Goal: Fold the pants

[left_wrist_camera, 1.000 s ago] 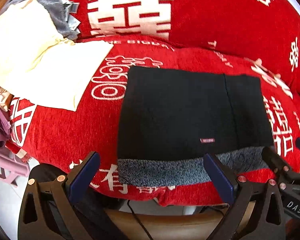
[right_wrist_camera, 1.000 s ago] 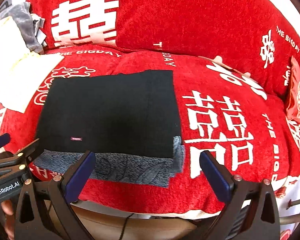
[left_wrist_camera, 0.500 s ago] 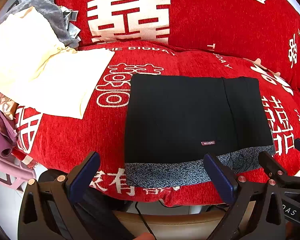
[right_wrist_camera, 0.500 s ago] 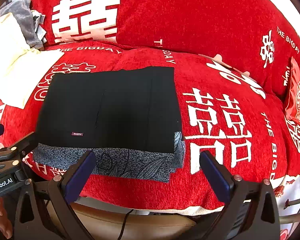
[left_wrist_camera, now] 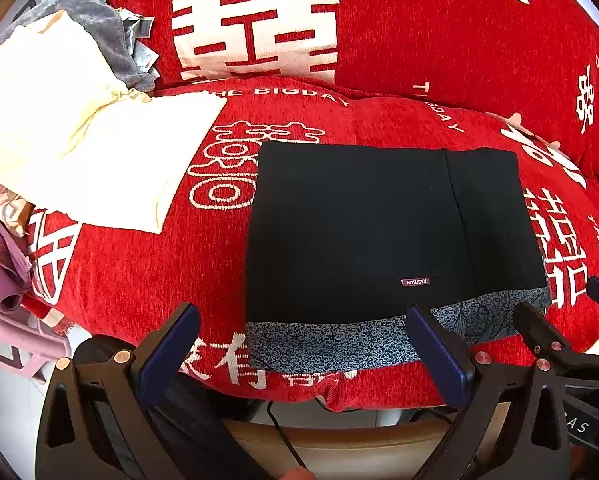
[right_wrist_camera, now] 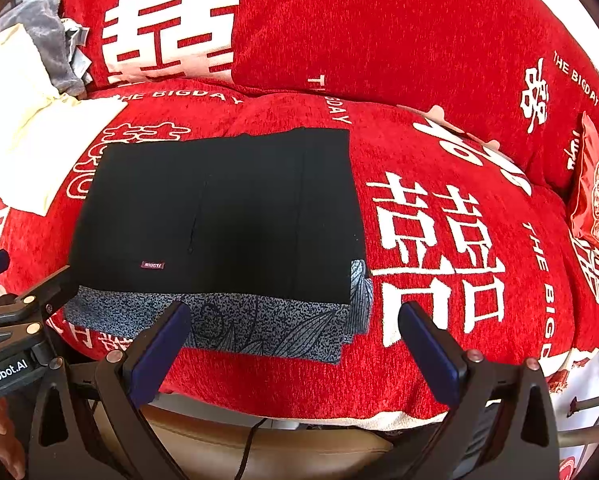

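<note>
The black pants (left_wrist_camera: 363,232) lie folded into a flat rectangle on the red sofa seat, with a small label and a blue-grey patterned band along the near edge. They also show in the right wrist view (right_wrist_camera: 219,216). My left gripper (left_wrist_camera: 299,348) is open and empty, just in front of the band's near edge. My right gripper (right_wrist_camera: 291,344) is open and empty, in front of the pants' right near corner. Each gripper shows at the edge of the other's view.
The red sofa cushion (left_wrist_camera: 131,272) carries white characters, with a backrest (right_wrist_camera: 379,32) behind. Folded cream cloth (left_wrist_camera: 79,148) and grey fabric (left_wrist_camera: 99,28) lie at the left. A red packet (right_wrist_camera: 595,192) sits at the far right. The sofa's front edge is below the grippers.
Both grippers have drawn back and up a little from the pants, so the pants sit slightly farther away in both views. The pants have not moved.
</note>
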Demonstrator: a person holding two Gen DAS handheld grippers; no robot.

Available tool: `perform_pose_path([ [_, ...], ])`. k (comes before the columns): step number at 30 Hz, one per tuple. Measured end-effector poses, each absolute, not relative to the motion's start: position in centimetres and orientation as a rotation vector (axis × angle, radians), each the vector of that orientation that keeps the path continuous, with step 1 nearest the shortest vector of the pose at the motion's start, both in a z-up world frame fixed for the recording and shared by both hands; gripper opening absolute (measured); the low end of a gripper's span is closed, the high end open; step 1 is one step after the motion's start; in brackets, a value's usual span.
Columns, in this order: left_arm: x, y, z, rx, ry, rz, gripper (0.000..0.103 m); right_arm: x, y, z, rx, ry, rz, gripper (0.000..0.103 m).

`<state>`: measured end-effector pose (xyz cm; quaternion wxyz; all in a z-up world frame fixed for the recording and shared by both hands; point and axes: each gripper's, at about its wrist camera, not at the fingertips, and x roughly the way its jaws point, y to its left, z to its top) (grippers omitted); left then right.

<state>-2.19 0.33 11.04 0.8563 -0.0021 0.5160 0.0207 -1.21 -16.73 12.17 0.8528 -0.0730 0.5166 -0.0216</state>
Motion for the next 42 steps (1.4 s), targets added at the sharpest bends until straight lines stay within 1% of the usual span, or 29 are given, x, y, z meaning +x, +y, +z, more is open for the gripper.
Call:
perform_pose_path([
  [42,-2.21,0.64,10.49,-0.008,1.093,0.036,0.103,-1.15,-16.77,12.28,-0.154,1.089,-0.044,0.103],
])
